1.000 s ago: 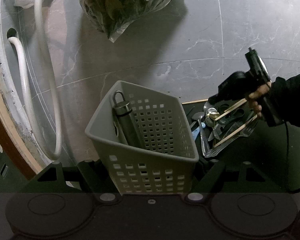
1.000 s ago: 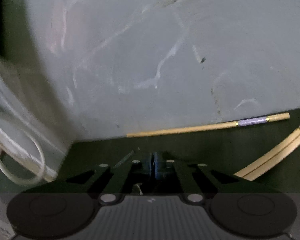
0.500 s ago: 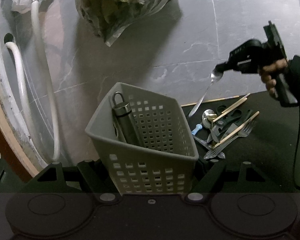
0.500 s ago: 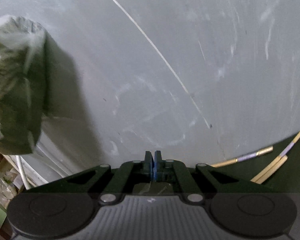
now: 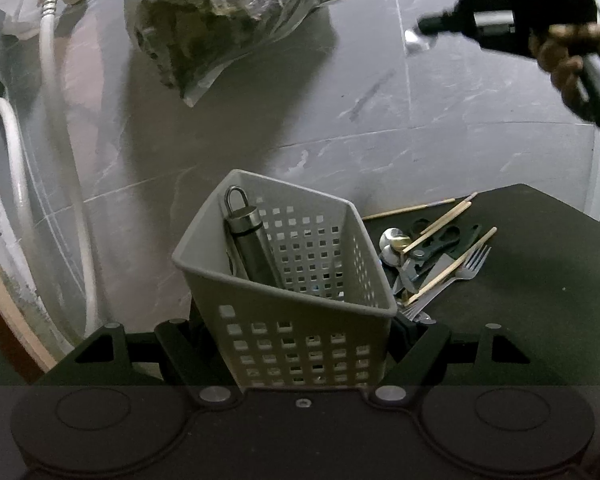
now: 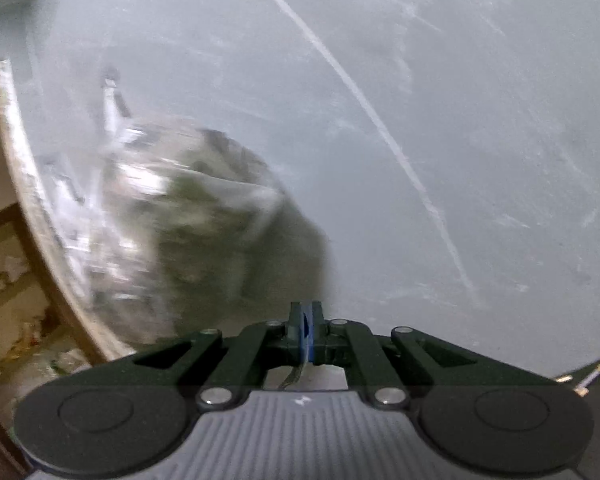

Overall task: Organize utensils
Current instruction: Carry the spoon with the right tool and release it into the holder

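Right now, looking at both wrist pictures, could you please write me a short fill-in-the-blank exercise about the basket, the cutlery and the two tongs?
1. The left tongs are closed on the grey ____.
2. Inside the basket leans a dark metal handle whose top ends in a ____.
3. The loose fork and chopsticks lie on the ____ mat.
4. The right tongs, raised above the pile, pinch a ____.

Missing words: basket; loop; black; spoon
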`<state>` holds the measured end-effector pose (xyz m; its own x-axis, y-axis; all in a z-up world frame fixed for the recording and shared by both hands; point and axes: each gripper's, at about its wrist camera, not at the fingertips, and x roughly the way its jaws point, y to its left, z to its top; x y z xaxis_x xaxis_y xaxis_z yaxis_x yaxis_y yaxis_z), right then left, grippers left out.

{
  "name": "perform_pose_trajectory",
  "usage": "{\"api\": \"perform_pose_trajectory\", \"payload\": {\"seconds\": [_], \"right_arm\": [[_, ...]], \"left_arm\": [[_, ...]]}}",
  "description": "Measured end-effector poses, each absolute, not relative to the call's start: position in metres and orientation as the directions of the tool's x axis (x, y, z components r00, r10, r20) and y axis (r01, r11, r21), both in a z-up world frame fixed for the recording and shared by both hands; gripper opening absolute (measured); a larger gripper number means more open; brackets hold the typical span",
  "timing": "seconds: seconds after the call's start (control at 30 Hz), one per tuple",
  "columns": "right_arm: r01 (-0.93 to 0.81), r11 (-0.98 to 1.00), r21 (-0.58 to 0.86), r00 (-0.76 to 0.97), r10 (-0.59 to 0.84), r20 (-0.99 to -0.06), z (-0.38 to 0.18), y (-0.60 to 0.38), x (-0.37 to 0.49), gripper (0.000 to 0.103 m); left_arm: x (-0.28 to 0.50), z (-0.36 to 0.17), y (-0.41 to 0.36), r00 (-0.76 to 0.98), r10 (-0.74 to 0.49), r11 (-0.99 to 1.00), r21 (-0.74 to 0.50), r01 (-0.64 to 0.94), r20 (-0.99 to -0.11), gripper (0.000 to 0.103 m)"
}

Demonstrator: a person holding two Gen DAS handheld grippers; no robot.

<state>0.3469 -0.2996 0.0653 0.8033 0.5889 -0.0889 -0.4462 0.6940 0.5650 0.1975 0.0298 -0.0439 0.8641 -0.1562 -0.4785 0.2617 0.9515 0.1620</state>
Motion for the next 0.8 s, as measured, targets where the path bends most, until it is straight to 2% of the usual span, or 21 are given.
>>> {"api": "perform_pose_trajectory", "payload": {"seconds": [0.4,0.8], "right_arm": [[-0.576,0.611,0.542,0.710,0.704,-0.039,0.102,-0.245,0.298,0.002],[-0.555,0.633,0.540,0.683,0.717,-0.139,0.077,-0.219,0.289,0.002]], "left_arm": [[0.197,-0.046,0.029,0.858,-0.216,0.935,0.153,0.319,-0.466,0.078],[0.195,-0.047,0.032,0.857,-0.227,0.932,0.152,0.329,-0.462,0.078]]}}
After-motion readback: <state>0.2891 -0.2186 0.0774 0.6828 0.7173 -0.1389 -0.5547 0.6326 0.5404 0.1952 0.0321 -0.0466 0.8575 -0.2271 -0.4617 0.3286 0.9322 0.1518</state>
